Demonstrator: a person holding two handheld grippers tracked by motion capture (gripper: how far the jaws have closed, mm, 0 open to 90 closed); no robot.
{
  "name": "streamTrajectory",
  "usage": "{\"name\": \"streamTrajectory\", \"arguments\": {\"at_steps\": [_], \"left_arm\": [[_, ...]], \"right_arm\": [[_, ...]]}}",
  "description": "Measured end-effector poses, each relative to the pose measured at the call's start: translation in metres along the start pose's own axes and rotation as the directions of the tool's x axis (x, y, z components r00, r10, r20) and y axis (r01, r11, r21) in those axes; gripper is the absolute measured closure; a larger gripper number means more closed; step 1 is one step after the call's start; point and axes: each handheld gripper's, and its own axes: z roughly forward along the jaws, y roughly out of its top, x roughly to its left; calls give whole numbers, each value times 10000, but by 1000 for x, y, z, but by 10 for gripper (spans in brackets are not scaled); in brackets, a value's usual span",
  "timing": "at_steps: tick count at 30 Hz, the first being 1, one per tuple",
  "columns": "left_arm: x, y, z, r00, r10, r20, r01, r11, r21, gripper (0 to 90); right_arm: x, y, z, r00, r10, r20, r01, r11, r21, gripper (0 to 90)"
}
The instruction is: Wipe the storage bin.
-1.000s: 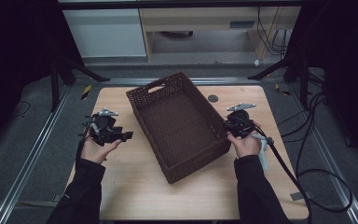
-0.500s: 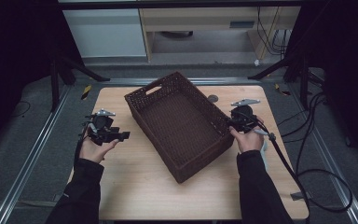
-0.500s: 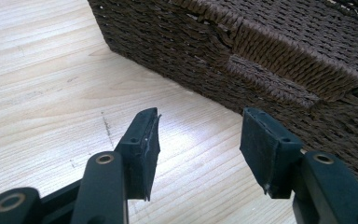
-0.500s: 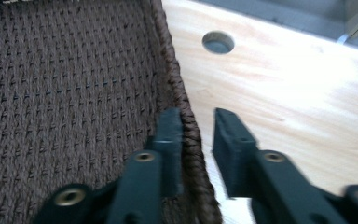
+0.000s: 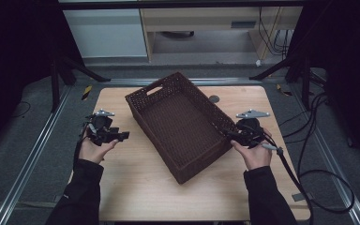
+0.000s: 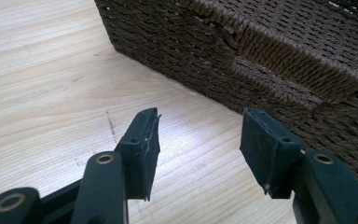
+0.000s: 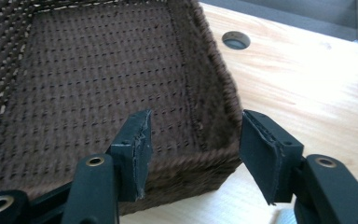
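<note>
A dark brown woven basket (image 5: 206, 101) sits askew at the middle of the wooden table (image 5: 145, 187), with nothing inside. My left gripper (image 5: 121, 136) rests in a hand left of it and points at its side wall (image 6: 270, 56). Its jaws stand open around bare wood (image 6: 198, 121). My right gripper (image 5: 229, 136) is at the basket's right near corner (image 7: 223, 140). Its jaws have just been opening and now stand open (image 7: 193, 123). One pad (image 7: 137, 154) hangs over the basket's inside and the other outside it. Neither pad touches the weave.
A round cable hole (image 5: 214, 99) lies in the tabletop behind the basket's right side (image 7: 236, 40). A black cable (image 5: 309, 173) trails from the right gripper off the table's right edge. Metal rails (image 5: 37, 154) run along both sides, and a cabinet stands at the back.
The basket has turned slightly on the table. The right gripper has opened and drawn back a little to the right from the basket's rim. The left hand has stayed put.
</note>
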Motion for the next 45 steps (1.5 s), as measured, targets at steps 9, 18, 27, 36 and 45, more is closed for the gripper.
{"name": "streamTrajectory", "arguments": {"at_steps": [9,18,27,36,45], "left_arm": [[2,0,-1,10000,-41,-19,41,10000,-29,462],[4,-1,-1,9999,-116,-35,116,9999,-37,462],[8,0,-1,9998,-164,-88,164,9999,-44,463],[11,3,0,9996,-135,-253,132,9998,-126,468],[24,13,1,9992,-291,-290,279,9987,-422,463]], "right_arm": [[9,-7,7,9992,366,142,-370,9989,304,412],[3,-5,14,9979,379,522,-393,9989,256,449],[-5,0,20,9957,605,699,-615,9980,132,417],[5,-4,22,9972,556,491,-569,9980,259,360],[-6,1,35,9947,424,935,-442,9989,172,391]]}}
